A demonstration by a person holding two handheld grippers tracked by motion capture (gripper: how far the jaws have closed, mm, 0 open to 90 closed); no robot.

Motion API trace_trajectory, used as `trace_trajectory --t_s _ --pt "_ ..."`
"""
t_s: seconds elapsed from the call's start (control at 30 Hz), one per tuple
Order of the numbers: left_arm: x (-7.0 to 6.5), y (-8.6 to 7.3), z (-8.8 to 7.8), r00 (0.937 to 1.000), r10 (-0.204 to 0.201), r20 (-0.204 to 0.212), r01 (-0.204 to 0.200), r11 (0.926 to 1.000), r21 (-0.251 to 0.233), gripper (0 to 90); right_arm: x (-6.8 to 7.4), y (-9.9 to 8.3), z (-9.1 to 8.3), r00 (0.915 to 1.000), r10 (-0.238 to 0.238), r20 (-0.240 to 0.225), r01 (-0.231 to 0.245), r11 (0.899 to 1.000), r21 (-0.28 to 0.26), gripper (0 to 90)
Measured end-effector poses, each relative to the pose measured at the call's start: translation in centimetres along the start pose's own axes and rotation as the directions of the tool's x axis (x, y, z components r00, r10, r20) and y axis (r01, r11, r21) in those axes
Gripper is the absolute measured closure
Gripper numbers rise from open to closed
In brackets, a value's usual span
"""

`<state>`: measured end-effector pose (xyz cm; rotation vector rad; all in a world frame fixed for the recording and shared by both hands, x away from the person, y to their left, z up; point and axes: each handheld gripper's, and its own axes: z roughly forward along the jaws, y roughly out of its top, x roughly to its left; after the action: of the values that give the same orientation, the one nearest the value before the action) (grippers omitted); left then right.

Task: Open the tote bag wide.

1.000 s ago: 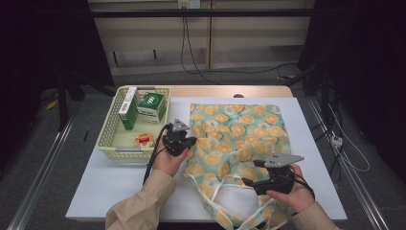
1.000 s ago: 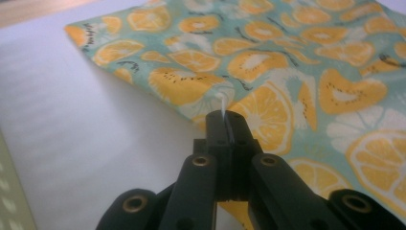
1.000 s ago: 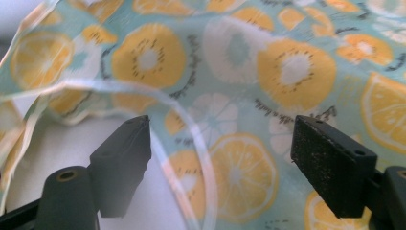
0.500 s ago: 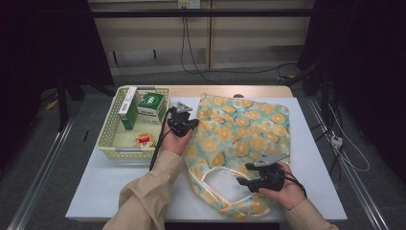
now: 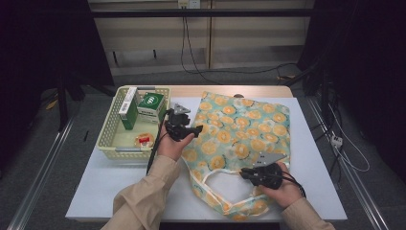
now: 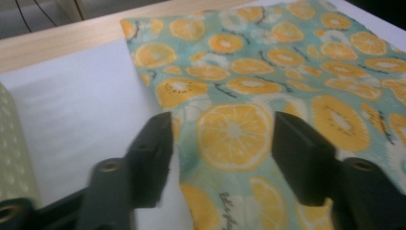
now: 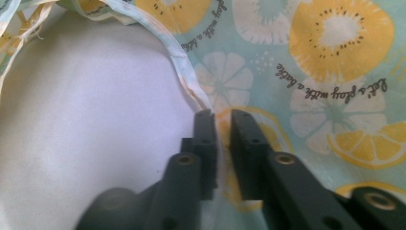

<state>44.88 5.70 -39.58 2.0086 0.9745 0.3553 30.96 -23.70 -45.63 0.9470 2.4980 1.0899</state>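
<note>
From the high view, the fruit-print bag (image 5: 239, 139) lies flat on the white desk (image 5: 110, 182), just beside the yellow basket (image 5: 107, 143) that holds some boxes. A second ago the left tongs (image 5: 195, 129) were pinching the bag's left edge; now they have just let go and their jaws have been opening, so that side of the bag is down again. The right tongs (image 5: 245, 173) were spread wide a second ago and have just been closing by the bag's mouth, near the handle loop (image 5: 210, 178). It looks like the work has passed from the left hand to the right one, maybe to pull the bag open. In the left gripper view, the jaws stand apart over an orange slice on the cloth, not squeezing it. In the right gripper view, the jaws are nearly together and pinch the thin hem (image 7: 191, 76) of the bag's opening, pointing down at the desk.
</note>
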Motion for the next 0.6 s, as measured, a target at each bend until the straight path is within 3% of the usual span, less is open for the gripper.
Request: trace_trajectory --t_s 0.13,0.2,0.3,0.4,0.47,0.6 --pt "-0.4 -0.3 -1.1 0.9997 0.018 0.017 -0.018 0.9998 -0.005 32.3 -0.2 0.3 0.2 0.9999 0.011 0.008 -0.011 1.000 0.005 90.0" --pt "-0.7 -0.6 -1.6 0.9993 0.024 0.027 -0.024 0.9994 -0.024 30.5 -0.2 0.3 0.3 0.9989 -0.007 0.047 0.007 1.000 -0.002 90.0" --pt "-1.0 -0.9 -2.2 0.9974 0.013 0.071 -0.011 0.9996 -0.026 25.0 -1.1 0.4 0.4 0.9960 0.024 0.086 -0.022 1.000 -0.015 90.0" --pt "-1.0 -0.8 -2.5 0.9960 0.025 0.086 -0.023 0.9993 -0.031 23.6 -1.7 0.6 0.6 0.9953 0.038 0.089 -0.036 0.999 -0.020 90.0" --pt "-1.2 -0.8 -2.9 0.9931 0.031 0.113 -0.028 0.9994 -0.021 21.9 -2.2 1.1 1.0 0.9962 0.061 0.063 -0.059 0.998 -0.032 90.0" --pt "-1.6 -0.9 -3.5 0.9900 0.036 0.136 -0.033 0.9993 -0.019 18.1 -2.1 2.2 1.5 0.9967 0.060 0.055 -0.058 0.997 -0.048 90.0"
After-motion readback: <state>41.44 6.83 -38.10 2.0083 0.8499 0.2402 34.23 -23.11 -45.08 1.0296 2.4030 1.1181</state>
